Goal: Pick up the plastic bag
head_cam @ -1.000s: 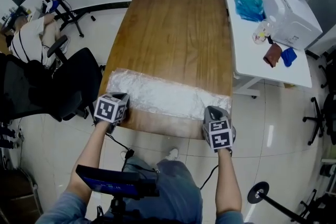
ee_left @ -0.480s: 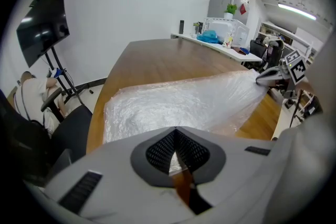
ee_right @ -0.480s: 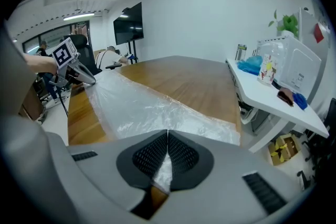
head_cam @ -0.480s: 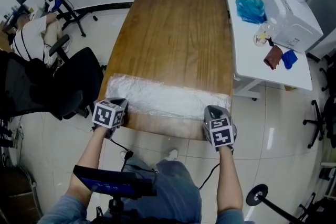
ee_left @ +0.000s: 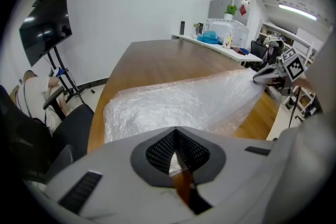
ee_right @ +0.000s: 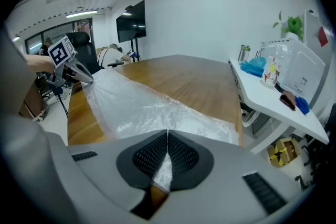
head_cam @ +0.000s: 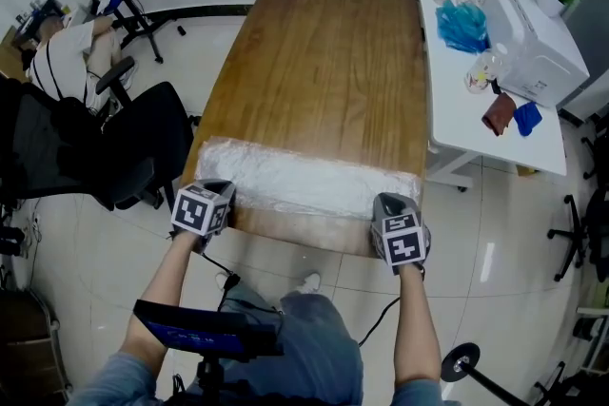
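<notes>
Shifted slightly since a second ago: my left gripper, moved a little along the near edge of the long brown wooden table. My right gripper has kept its place at the table's near right corner.

Item: clear, crinkled plastic bag, spread flat across the table's near end and spanning almost its full width.

Left jaws: together, pinching the bag's near left corner.

Right jaws: together, pinching the bag's near right corner.

Film rises from the tabletop to each grip.
</notes>
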Tool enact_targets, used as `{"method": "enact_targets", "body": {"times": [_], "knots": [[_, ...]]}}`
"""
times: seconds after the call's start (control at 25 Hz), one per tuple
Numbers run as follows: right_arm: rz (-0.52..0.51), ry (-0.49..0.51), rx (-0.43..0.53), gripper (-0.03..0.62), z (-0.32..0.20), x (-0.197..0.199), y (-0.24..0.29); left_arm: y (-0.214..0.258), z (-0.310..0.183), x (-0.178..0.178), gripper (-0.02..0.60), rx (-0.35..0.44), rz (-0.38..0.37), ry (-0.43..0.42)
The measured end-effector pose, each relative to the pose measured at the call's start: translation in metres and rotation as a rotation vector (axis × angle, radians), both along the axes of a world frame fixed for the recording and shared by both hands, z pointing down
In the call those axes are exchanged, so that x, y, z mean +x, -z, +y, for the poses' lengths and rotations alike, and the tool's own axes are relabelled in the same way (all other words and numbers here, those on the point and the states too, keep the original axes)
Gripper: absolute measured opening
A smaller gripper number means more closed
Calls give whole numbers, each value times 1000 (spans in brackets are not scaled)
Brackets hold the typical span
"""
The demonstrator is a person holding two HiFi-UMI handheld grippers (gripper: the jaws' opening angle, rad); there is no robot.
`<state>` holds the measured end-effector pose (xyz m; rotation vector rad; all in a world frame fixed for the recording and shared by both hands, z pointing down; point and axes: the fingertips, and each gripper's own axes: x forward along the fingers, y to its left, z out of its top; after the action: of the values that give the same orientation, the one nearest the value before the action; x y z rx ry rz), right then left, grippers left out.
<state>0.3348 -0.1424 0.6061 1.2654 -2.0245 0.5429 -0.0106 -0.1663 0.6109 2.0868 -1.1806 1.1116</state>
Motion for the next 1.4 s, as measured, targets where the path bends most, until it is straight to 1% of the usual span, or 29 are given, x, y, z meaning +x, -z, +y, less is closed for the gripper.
{"method": "enact_targets", "body": {"times": [0.12, 0.24, 0.32, 0.48, 0.56, 0.72, 0.84, 1.0, 1.16, 1.4], "knots": [[-26, -3, 26, 0, -2, -1, 9, 11, -1, 6, 3, 30, 30, -14], [-57, -13, 72, 0, -7, -2, 24, 26, -3, 10, 3, 79, 63, -12], [-89, -18, 102, 0, -9, -6, 36, 41, -4, 19, 3, 129, 124, -21], [-150, 10, 174, 0, -6, -26, 61, 88, -3, 46, 5, 259, 309, -32], [-192, 32, 218, 0, -3, -41, 78, 113, -2, 57, 5, 329, 374, -52], [-251, 62, 312, 0, -1, -68, 116, 160, -1, 78, 5, 461, 450, -119], [-290, 88, 370, 0, 2, -86, 144, 189, 2, 90, 5, 535, 496, -165], [-339, 121, 448, 0, 10, -105, 183, 232, 13, 101, 5, 638, 591, -208], [-380, 149, 527, 0, 17, -119, 220, 266, 22, 104, 5, 714, 626, -234], [-413, 214, 612, 0, 32, -139, 254, 294, 34, 108, 4, 781, 643, -254]]}}
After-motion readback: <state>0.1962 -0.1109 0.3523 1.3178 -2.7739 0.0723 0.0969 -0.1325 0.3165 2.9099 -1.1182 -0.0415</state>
